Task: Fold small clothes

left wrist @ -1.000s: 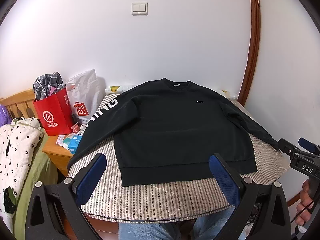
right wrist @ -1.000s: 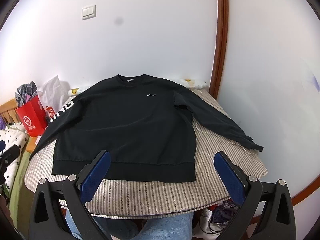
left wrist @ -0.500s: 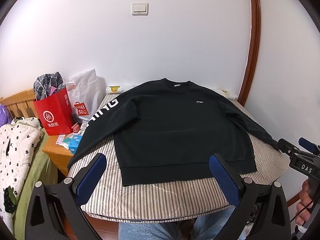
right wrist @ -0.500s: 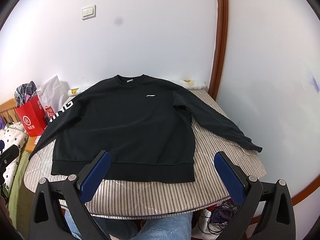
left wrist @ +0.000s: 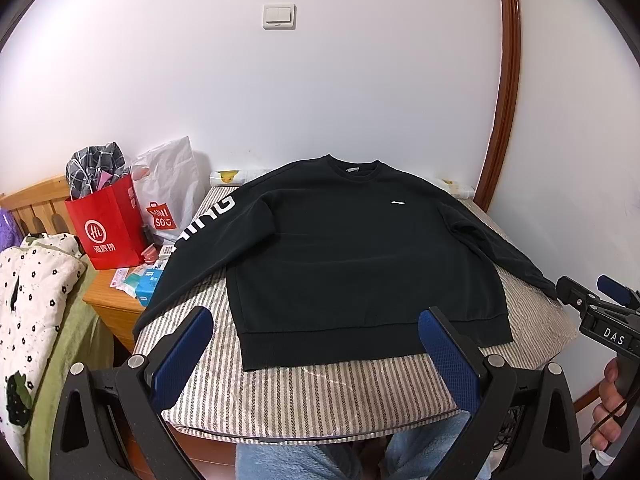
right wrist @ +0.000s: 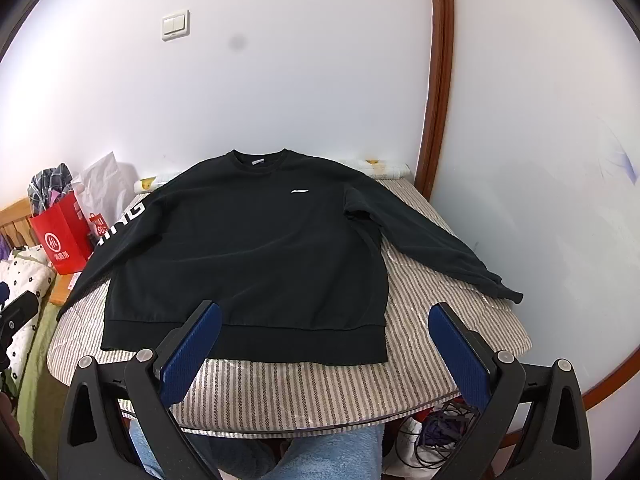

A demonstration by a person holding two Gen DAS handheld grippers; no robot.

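Observation:
A black sweatshirt (left wrist: 352, 256) (right wrist: 256, 248) lies flat and face up on a striped table cover (left wrist: 320, 392) (right wrist: 320, 384), collar at the far side, hem toward me, both sleeves spread outward. White lettering runs down its left sleeve (left wrist: 208, 216). My left gripper (left wrist: 316, 320) hangs open above the near edge, in front of the hem, touching nothing. Equally open and empty, my right gripper (right wrist: 324, 314) sits over the hem's right half. The right gripper's body (left wrist: 600, 316) and a hand show at the left wrist view's right edge.
A red paper bag (left wrist: 106, 228) and a white shopping bag (left wrist: 168, 196) stand on a wooden nightstand (left wrist: 116, 304) to the left. A floral blanket (left wrist: 28, 292) lies further left. White walls close in behind and right. Cables (right wrist: 436, 428) sit under the table; blue-trousered knees (left wrist: 304, 460) below.
The right wrist view has shifted slightly, so the sweatshirt sits a little lower and more to the left. Both grippers stay open.

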